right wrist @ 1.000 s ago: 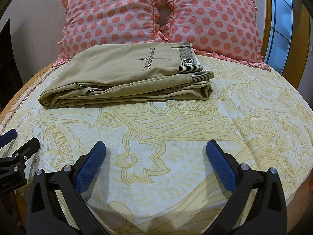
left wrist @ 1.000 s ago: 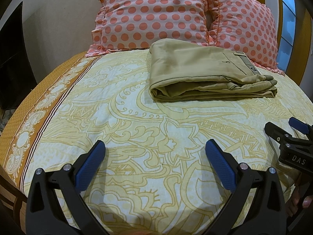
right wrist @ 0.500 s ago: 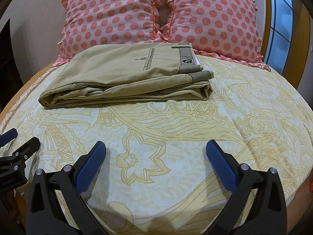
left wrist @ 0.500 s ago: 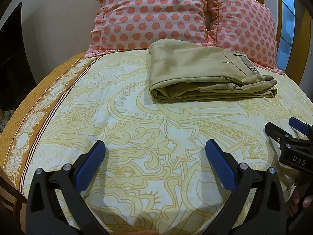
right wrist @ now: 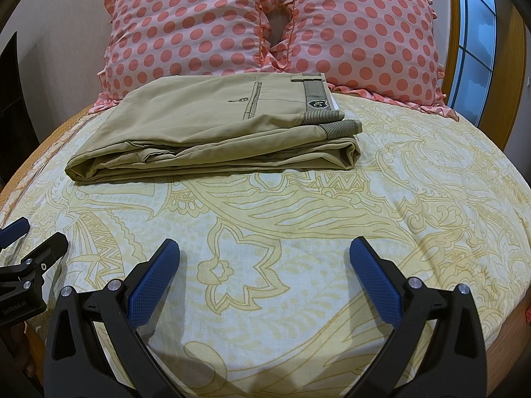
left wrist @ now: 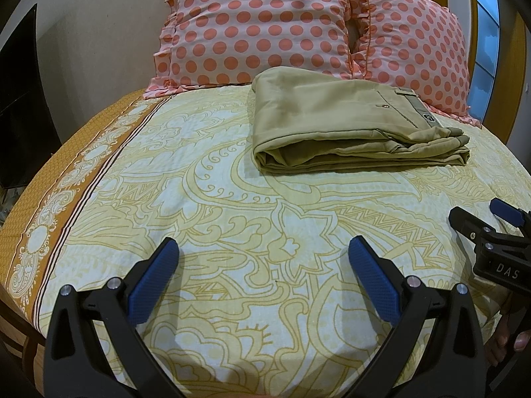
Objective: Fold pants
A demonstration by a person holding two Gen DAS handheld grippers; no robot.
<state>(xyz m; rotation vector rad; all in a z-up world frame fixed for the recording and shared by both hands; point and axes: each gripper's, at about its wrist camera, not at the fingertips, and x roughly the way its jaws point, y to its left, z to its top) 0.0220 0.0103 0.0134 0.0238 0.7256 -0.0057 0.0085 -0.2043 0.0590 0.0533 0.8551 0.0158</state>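
Khaki pants [left wrist: 345,129] lie folded in a flat stack on the bed, waistband to the right, just in front of the pillows; they also show in the right wrist view [right wrist: 215,132]. My left gripper [left wrist: 264,265] is open and empty over the bedsheet, well short of the pants. My right gripper [right wrist: 265,265] is open and empty too, near the front edge of the bed. Each gripper shows at the edge of the other's view: the right one [left wrist: 481,219] and the left one [right wrist: 33,235].
Two pink polka-dot pillows [right wrist: 265,23] stand against the headboard behind the pants. The yellow patterned bedsheet [left wrist: 232,219] covers the bed, with an orange border [left wrist: 59,179] at the left. A window [right wrist: 474,33] is at the right.
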